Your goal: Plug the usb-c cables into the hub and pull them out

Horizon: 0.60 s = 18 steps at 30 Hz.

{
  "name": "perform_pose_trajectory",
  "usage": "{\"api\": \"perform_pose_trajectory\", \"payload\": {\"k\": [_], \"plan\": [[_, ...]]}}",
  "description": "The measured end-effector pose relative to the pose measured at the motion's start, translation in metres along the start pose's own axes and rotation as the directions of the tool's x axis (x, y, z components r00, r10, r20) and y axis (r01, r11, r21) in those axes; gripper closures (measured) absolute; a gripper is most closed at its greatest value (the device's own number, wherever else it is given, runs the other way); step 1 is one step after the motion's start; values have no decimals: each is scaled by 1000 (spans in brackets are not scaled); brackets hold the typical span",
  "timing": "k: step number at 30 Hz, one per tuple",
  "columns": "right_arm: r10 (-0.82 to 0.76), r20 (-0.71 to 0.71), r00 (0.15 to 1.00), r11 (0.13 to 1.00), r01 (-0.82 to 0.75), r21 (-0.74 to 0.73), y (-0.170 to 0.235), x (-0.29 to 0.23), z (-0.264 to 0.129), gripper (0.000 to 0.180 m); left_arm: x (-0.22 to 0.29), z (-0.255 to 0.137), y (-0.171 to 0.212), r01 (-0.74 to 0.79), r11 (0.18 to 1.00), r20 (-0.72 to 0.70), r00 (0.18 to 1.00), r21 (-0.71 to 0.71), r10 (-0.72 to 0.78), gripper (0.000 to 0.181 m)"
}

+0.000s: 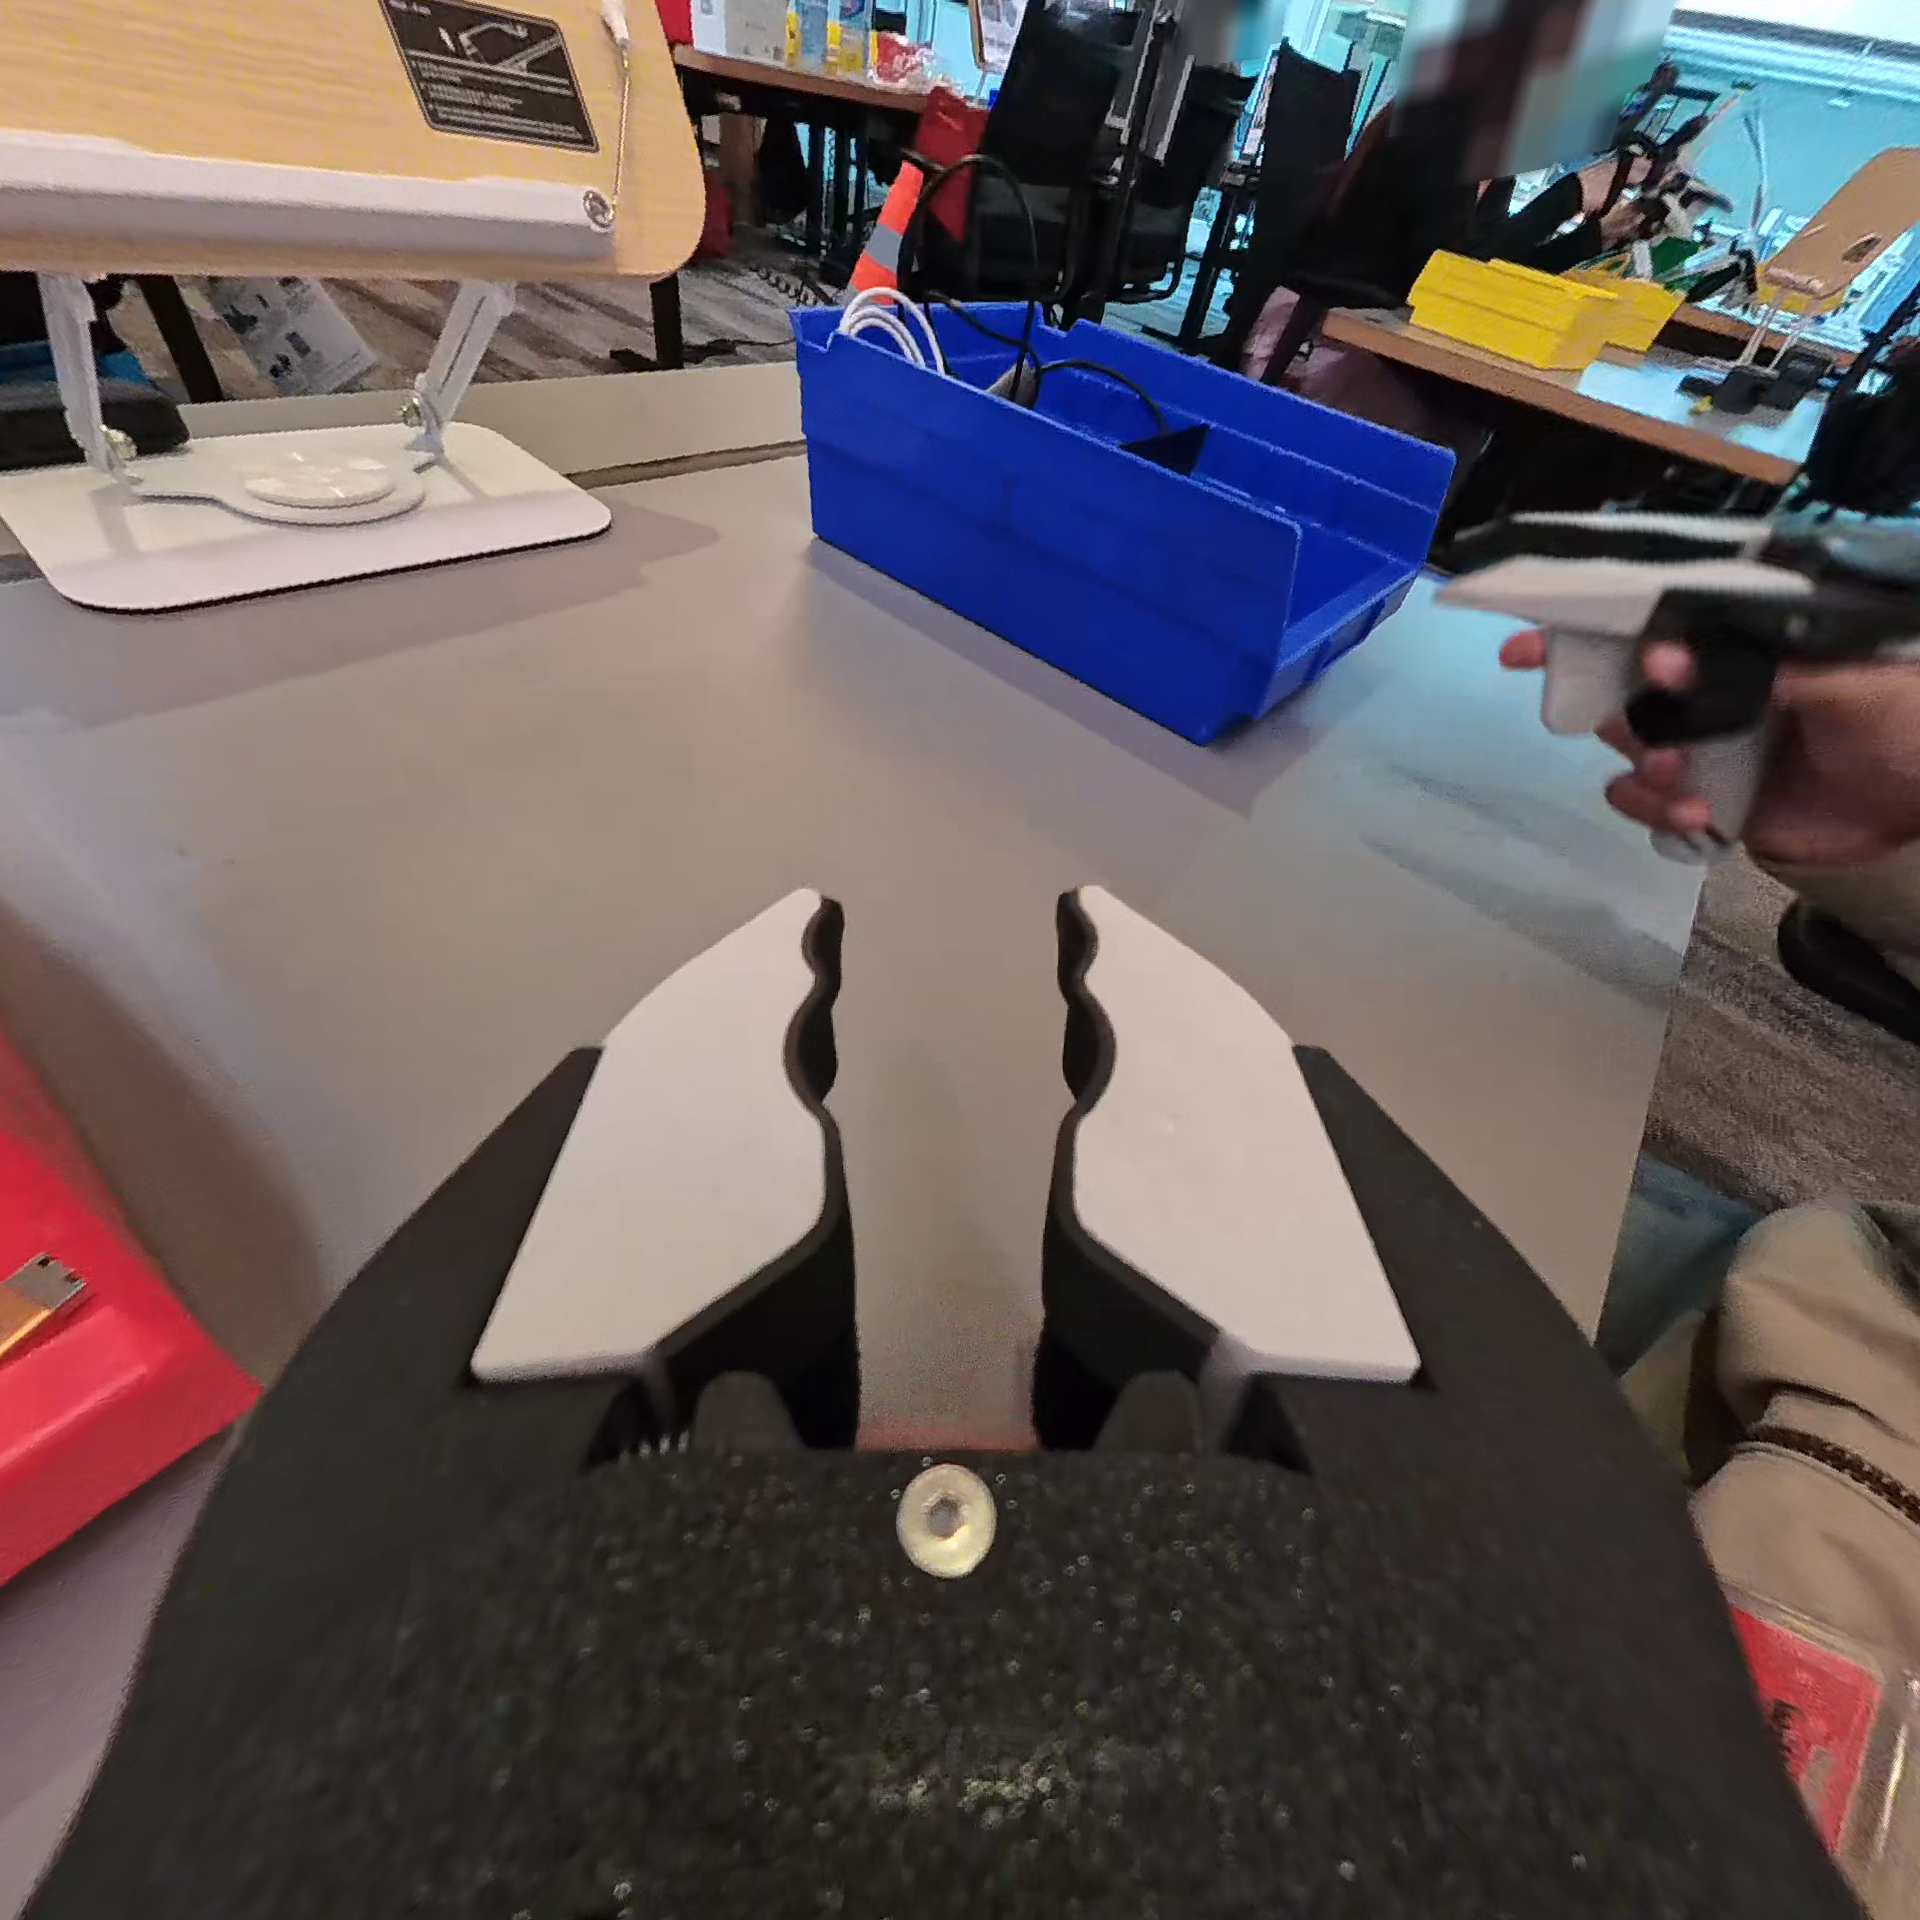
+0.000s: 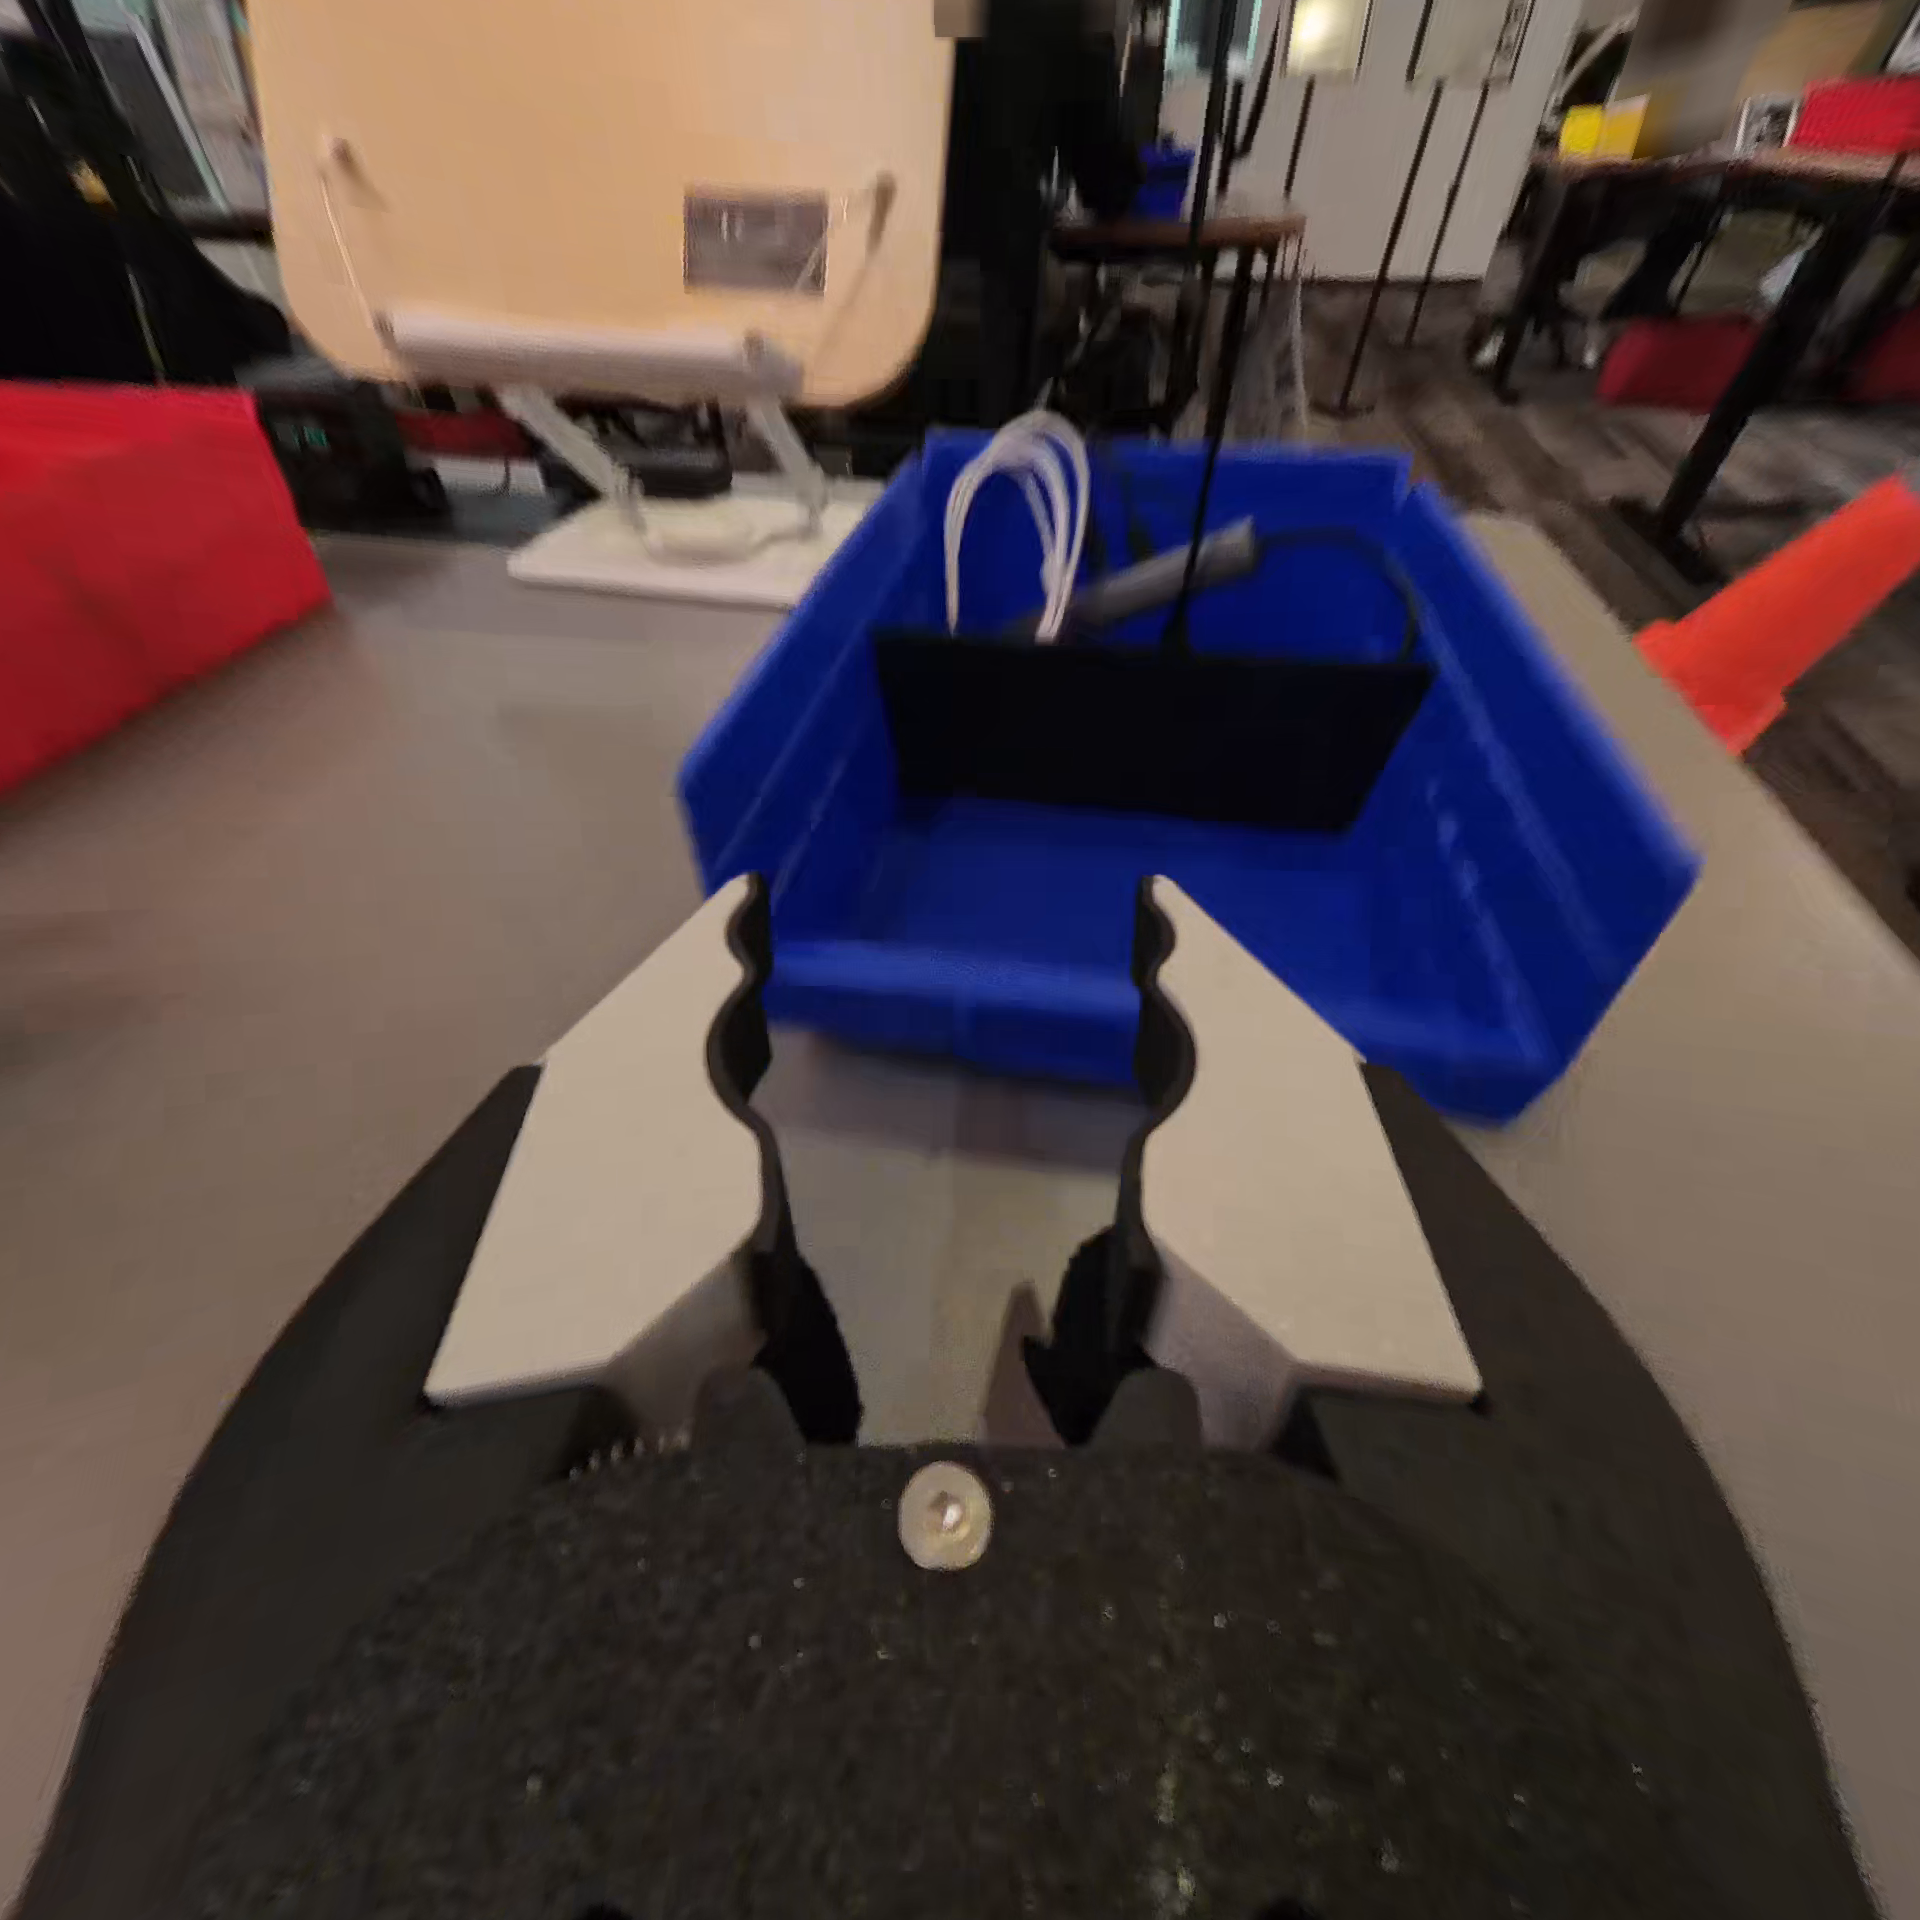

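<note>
A blue bin (image 2: pixel 1475 831) stands on the grey table (image 2: pixel 364 831), split by a black divider (image 2: pixel 1143 727). Behind the divider lie a looped white cable (image 2: pixel 1023 520), a black cable (image 2: pixel 1382 571) and a grey hub (image 2: pixel 1174 577). The bin also shows in the left wrist view (image 1: pixel 1039 561), with the white cable (image 1: pixel 894 322) and the black cable (image 1: pixel 997 218). My right gripper (image 2: pixel 951 894) is open and empty, just before the bin's low front wall. My left gripper (image 1: pixel 948 909) is open and empty over bare table. The right gripper (image 1: pixel 1475 566) shows at the right of the left wrist view.
A wooden-topped stand on a white base (image 1: pixel 312 509) is at the back left, also in the right wrist view (image 2: pixel 665 540). A red bin (image 2: pixel 125 561) sits at the left (image 1: pixel 73 1382). An orange cone (image 2: pixel 1787 613) is off the table's right edge. The grey hub (image 2: pixel 1174 577) sits 25 cm or so from the ends of my right fingers.
</note>
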State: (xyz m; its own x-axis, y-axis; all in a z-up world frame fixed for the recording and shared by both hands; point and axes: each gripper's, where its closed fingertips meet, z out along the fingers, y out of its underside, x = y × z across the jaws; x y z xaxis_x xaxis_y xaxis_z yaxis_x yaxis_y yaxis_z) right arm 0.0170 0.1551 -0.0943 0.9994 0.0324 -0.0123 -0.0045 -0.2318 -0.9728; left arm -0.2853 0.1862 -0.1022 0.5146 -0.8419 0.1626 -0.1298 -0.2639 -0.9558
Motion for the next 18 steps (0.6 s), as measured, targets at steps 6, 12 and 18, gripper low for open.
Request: {"api": "perform_pose_trajectory", "payload": {"k": [6,12,18], "plan": [[-50,28,998,999,50,15,17,-23,-23,116,1,3,5,-79,995,26,996,-57,81,142],[-15,50,999,999,18,-50,33,-16,-14,117,-12,-7,-2,-93,992,110,989,-85,103,143],[-19,79,997,997,24,-67,38,-20,-15,123,-62,-66,-19,-40,961,126,989,-272,77,143]]}}
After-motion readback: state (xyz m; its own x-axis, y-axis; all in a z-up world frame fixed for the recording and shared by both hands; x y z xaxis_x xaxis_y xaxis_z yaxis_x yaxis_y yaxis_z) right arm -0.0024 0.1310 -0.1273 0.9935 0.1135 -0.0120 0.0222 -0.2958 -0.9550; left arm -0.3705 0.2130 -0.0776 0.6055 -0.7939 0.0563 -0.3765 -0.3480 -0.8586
